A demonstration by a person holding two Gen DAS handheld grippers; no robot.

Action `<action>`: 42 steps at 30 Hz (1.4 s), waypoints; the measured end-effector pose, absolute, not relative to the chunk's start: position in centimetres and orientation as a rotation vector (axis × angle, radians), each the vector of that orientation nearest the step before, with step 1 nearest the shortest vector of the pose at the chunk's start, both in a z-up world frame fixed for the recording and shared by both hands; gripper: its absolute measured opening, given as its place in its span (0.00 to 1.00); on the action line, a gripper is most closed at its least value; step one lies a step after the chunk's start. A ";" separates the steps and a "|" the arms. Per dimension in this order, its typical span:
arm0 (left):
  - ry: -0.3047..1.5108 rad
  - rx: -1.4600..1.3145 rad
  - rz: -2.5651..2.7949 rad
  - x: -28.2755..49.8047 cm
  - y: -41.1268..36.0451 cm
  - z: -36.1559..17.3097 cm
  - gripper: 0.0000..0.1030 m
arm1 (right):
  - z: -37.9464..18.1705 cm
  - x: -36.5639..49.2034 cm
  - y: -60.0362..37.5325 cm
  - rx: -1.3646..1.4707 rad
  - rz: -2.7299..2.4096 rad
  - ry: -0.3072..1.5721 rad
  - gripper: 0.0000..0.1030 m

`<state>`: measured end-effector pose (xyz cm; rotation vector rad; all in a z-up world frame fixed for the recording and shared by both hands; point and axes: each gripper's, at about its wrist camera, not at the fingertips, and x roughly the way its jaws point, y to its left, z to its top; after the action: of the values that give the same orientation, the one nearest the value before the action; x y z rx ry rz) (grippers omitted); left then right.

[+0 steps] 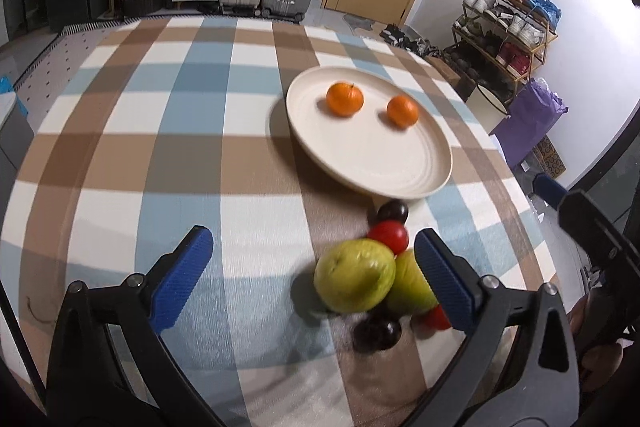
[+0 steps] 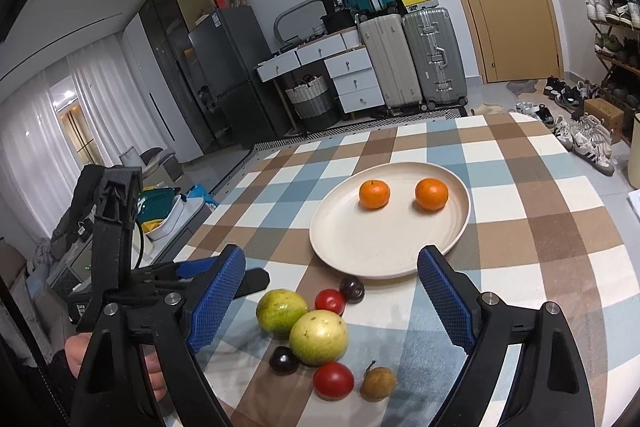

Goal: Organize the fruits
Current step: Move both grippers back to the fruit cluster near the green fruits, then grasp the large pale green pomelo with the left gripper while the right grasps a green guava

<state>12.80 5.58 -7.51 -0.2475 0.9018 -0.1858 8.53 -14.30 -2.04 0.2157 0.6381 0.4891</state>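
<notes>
A cream plate (image 1: 372, 163) (image 2: 384, 247) on the checked tablecloth holds two oranges (image 1: 345, 99) (image 1: 402, 111) (image 2: 374, 194) (image 2: 431, 193). In front of it lie two green guavas (image 1: 354, 281) (image 2: 318, 337) (image 2: 281, 311), two red tomatoes (image 1: 389, 235) (image 2: 333, 379) (image 2: 330, 301), two dark plums (image 1: 393, 211) (image 2: 283, 359) (image 2: 352, 289) and a small brown fruit (image 2: 378, 382). My left gripper (image 1: 314, 281) is open and empty, with the guavas between its fingers. My right gripper (image 2: 332, 301) is open and empty above the fruit cluster.
The left gripper's body (image 2: 116, 227) shows at the left of the right wrist view. The right gripper (image 1: 592, 239) shows at the right edge of the left wrist view. Suitcases (image 2: 412, 59), drawers and a shoe rack (image 1: 508, 23) stand beyond the table.
</notes>
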 end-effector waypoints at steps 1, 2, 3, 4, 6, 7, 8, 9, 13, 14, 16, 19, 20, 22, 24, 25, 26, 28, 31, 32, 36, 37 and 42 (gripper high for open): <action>0.907 -0.251 -0.187 12.8 5.7 -7.8 0.97 | -2.1 8.5 -14.2 0.215 0.490 0.639 0.87; 0.915 -0.258 -0.190 12.7 5.7 -8.1 0.97 | -2.2 8.5 -14.2 0.216 0.490 0.641 0.87; 0.922 -0.264 -0.196 12.7 5.7 -8.3 0.97 | -2.3 8.4 -14.1 0.217 0.491 0.643 0.87; 0.928 -0.275 -0.205 12.8 5.7 -8.6 0.97 | -2.4 8.4 -14.1 0.217 0.493 0.646 0.87; 0.941 -0.309 -0.226 12.9 5.9 -9.1 0.97 | -2.6 8.5 -14.1 0.218 0.493 0.649 0.87; 0.948 -0.324 -0.237 13.0 6.0 -9.4 0.97 | -2.7 8.5 -14.1 0.218 0.493 0.651 0.87; 0.953 -0.332 -0.242 13.0 6.1 -9.6 0.97 | -2.8 8.4 -14.1 0.219 0.493 0.654 0.87; 0.960 -0.340 -0.246 13.1 6.1 -9.8 0.97 | -3.0 8.5 -14.1 0.219 0.492 0.658 0.87; 0.971 -0.362 -0.262 13.3 6.0 -10.3 0.97 | -3.1 8.5 -14.1 0.223 0.491 0.667 0.87; 0.972 -0.369 -0.269 13.4 6.0 -10.4 0.97 | -3.1 8.5 -14.2 0.222 0.489 0.667 0.87; 0.976 -0.384 -0.285 13.5 5.9 -10.6 0.97 | -3.2 8.5 -14.1 0.224 0.491 0.668 0.87; 0.981 -0.393 -0.304 13.6 5.7 -11.0 0.96 | -3.3 8.7 -14.1 0.225 0.492 0.672 0.87; 0.984 -0.393 -0.310 13.7 5.6 -11.2 0.95 | -3.4 8.7 -14.1 0.226 0.494 0.673 0.87; 0.994 -0.409 -0.340 13.8 5.4 -11.5 0.83 | -3.6 8.8 -14.2 0.228 0.494 0.676 0.87; 1.003 -0.417 -0.370 14.0 5.2 -11.8 0.77 | -3.8 8.9 -14.3 0.233 0.492 0.681 0.87; 0.995 -0.425 -0.395 14.0 5.1 -11.9 0.71 | -3.9 9.0 -14.4 0.241 0.491 0.684 0.87; 0.989 -0.435 -0.413 14.0 5.1 -11.9 0.68 | -4.1 9.1 -14.5 0.245 0.498 0.687 0.87; 0.986 -0.456 -0.428 14.1 5.2 -12.1 0.49 | -4.2 9.2 -14.4 0.241 0.501 0.682 0.87; 0.996 -0.471 -0.445 14.3 5.2 -12.5 0.47 | -4.7 9.4 -14.4 0.253 0.508 0.691 0.87; 0.997 -0.477 -0.451 14.3 5.3 -12.6 0.47 | -4.8 9.4 -14.3 0.254 0.508 0.696 0.87; 0.996 -0.472 -0.458 14.5 5.2 -12.7 0.47 | -5.4 9.4 -14.0 0.255 0.520 0.718 0.87; 0.997 -0.475 -0.458 14.3 5.3 -12.7 0.47 | -5.5 9.4 -14.0 0.255 0.520 0.720 0.87; 0.992 -0.479 -0.443 14.0 5.7 -12.5 0.47 | -5.3 9.1 -13.9 0.248 0.530 0.716 0.87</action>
<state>14.02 5.73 -12.54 -0.4791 0.9922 -0.4433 9.10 -13.87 -5.27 0.2482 0.7156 0.5302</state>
